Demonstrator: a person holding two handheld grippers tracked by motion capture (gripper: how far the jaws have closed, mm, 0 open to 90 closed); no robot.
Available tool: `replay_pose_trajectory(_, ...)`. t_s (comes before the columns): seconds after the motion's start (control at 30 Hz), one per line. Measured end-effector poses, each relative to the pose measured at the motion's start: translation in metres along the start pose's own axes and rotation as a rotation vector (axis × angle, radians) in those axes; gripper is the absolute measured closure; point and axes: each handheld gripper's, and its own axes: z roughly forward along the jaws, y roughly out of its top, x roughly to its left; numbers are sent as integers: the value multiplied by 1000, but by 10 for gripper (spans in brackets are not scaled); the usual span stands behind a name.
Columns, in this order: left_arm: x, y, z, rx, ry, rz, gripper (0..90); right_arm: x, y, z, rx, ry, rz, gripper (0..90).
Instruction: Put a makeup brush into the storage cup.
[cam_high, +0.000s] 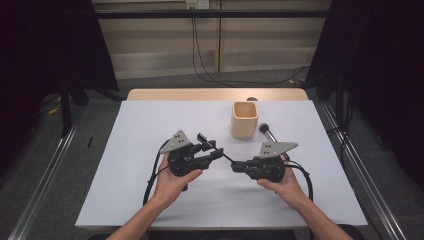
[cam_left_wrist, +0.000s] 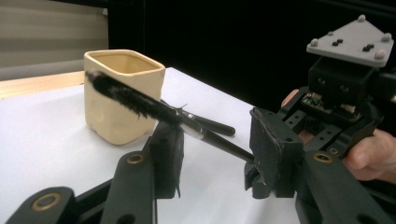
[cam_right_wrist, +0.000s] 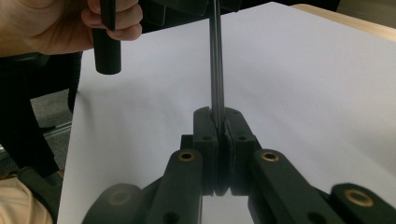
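Step in hand looks like a handover: thin brush (cam_left_wrist: 154, 106) passing between the two grippers, likely bound for the cup (cam_high: 244, 119).

Doing it well:
- Right gripper (cam_right_wrist: 218, 126) shouldn't let go until the left has a firm clamp on the shaft. One holder at all times.
- Left gripper (cam_left_wrist: 212, 140) should close square on the shaft, near the ferrule, not on the bristles.
- Keep the shaft level over the table (cam_high: 150, 130); a twist while both hold could flick it out.
- For the cup drop: handle end down, clear the rim before releasing.

Gripper state:
- Right: jaws pressed together on the brush's handle end, pinched dead centre between the pads. Solid hold.
- Left: jaws wide apart, shaft running through the gap. It seems to brush the left-hand pad in the left gripper view, but no clamp.

Brush is off the table, held mid-air between the grippers in front of the cup, bristle end toward the cup. A second brush (cam_high: 267, 132) lies on the table just beside the cup, untouched.
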Motion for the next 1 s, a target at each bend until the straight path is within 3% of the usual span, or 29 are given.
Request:
replay_pose_trajectory(0.23, 1, 2, -2, -20, -22, -28, 694, 1, -1, 3, 11, 19, -8, 857)
replay_pose_trajectory(0.57, -1, 5, -3, -15, -47, -39, 758, 3, -1, 7, 14, 35, -12, 857)
replay_pose_trajectory(0.8, -5, 7, -3, -17, -73, -22, 796, 4, -3, 11, 23, 44, -10, 849)
replay_pose_trajectory(1.0, -8, 9, -4, -30, -70, 9, 815, 5, -3, 14, 15, 36, 2, 796)
